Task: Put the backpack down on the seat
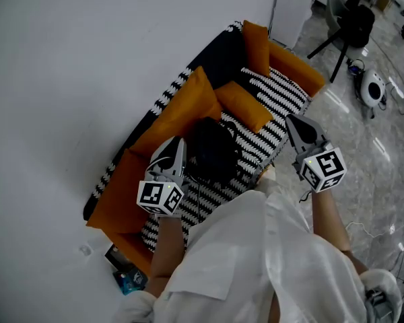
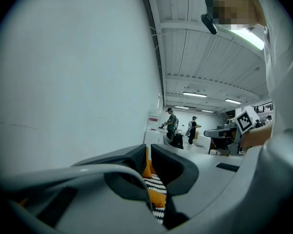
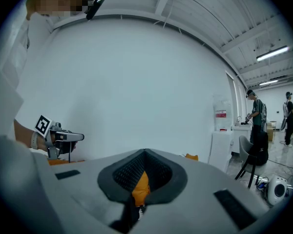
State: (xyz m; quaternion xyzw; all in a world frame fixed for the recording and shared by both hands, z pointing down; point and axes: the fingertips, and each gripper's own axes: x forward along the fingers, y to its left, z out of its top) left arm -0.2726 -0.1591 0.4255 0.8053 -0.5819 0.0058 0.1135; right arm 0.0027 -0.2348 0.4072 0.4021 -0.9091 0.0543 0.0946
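Left tongs point(image 1: 179, 145) and right tongs point(image 1: 291, 122) are both closed, empty, either side of the backpack point(image 1: 212, 152), which lies on the sofa point(image 1: 283, 96) seat against a cushion point(image 1: 182, 110). Likely risk: a loose strap snags on a retreating tong and drags it off the front edge

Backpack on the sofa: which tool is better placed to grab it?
Left, likely. The left tool sits right beside the backpack on the striped seat; the right tool is farther off, near the seat's front edge. Both are shut and empty.
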